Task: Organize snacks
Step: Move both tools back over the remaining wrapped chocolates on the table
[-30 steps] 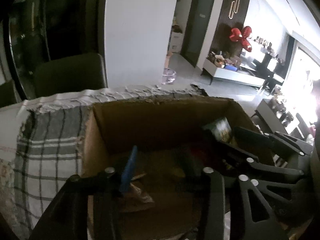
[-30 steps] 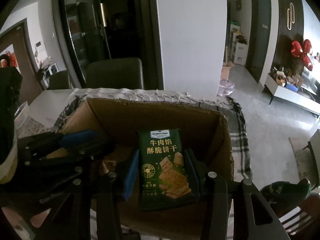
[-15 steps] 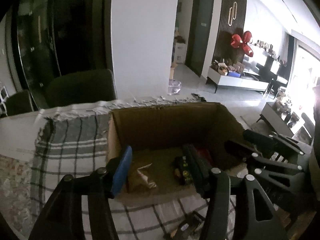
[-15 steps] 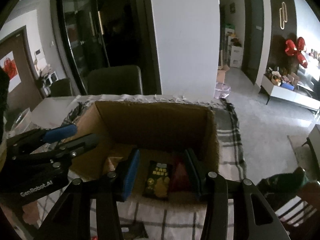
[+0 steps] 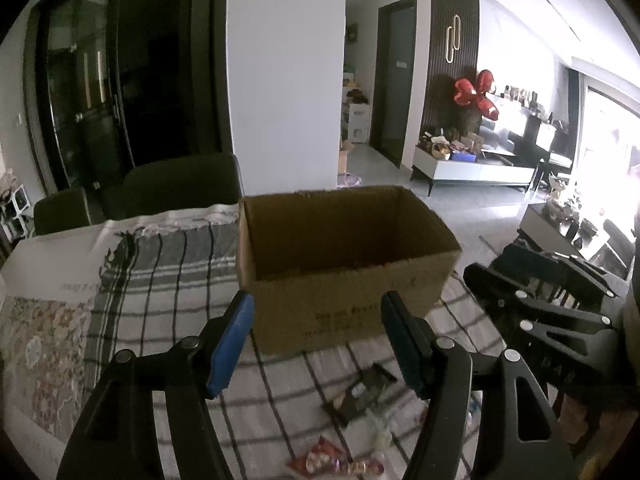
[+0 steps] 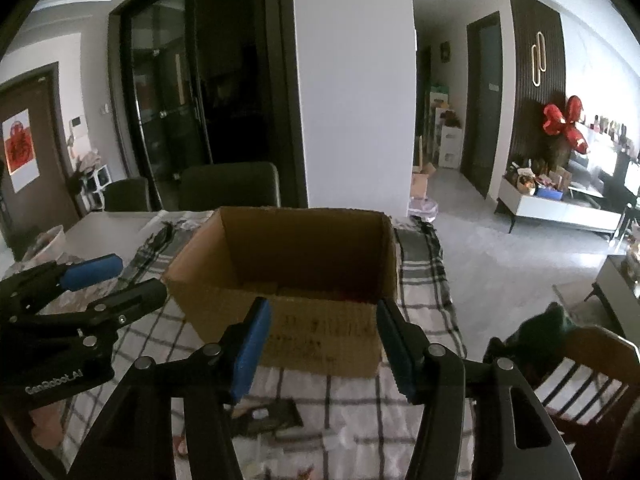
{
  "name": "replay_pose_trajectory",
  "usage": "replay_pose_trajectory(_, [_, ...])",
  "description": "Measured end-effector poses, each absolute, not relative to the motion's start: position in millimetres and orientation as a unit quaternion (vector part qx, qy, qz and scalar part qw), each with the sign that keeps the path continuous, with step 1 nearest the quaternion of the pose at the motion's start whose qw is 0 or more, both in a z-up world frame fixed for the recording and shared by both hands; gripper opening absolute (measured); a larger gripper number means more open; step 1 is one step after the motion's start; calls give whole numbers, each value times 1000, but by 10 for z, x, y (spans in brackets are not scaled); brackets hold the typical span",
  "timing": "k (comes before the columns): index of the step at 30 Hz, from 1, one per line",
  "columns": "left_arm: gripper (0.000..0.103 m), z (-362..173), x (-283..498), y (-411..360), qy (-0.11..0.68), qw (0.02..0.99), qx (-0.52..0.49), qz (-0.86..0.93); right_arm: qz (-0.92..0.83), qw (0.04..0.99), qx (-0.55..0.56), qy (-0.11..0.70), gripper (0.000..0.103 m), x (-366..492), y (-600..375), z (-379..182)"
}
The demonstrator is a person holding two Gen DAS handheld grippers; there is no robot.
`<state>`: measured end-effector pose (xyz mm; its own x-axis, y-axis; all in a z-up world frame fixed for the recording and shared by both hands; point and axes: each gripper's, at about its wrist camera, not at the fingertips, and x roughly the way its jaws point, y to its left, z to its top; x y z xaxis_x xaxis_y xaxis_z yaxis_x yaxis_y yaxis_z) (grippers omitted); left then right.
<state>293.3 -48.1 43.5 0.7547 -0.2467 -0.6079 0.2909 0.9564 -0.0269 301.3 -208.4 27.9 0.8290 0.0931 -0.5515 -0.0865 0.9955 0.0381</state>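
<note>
both claws, left claw and right claw, hung empty before the cardboard box, jaws just widened; loose snack packets lay on the checked counter, where a hasty grab could crush one.

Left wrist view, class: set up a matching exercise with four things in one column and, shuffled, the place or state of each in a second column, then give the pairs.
Things:
1. cardboard box
2. dark snack packet
3. left gripper
4. red balloon

Places or states:
A. open, nothing between its pads
B. flat on the checked cloth, in front of the box
C. far across the room by the dark wall
D. upright, top open

Pairs: 1-D, 2-B, 3-A, 4-C
</note>
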Motion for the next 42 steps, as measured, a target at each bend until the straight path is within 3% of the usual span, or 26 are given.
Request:
replay_pose_trajectory(23, [65, -237, 2004, -478, 326, 928, 52, -173, 47, 946, 40, 319, 56, 2186, -2150, -365])
replay_pose_trajectory(37, [64, -788, 1951, -551, 367, 907, 64, -197, 56, 934, 20, 351, 55, 2118, -2091, -834])
replay_pose_trajectory(42, [58, -925, 1979, -601, 372, 903, 74, -202, 56, 929, 21, 365, 55, 2160, -2103, -985])
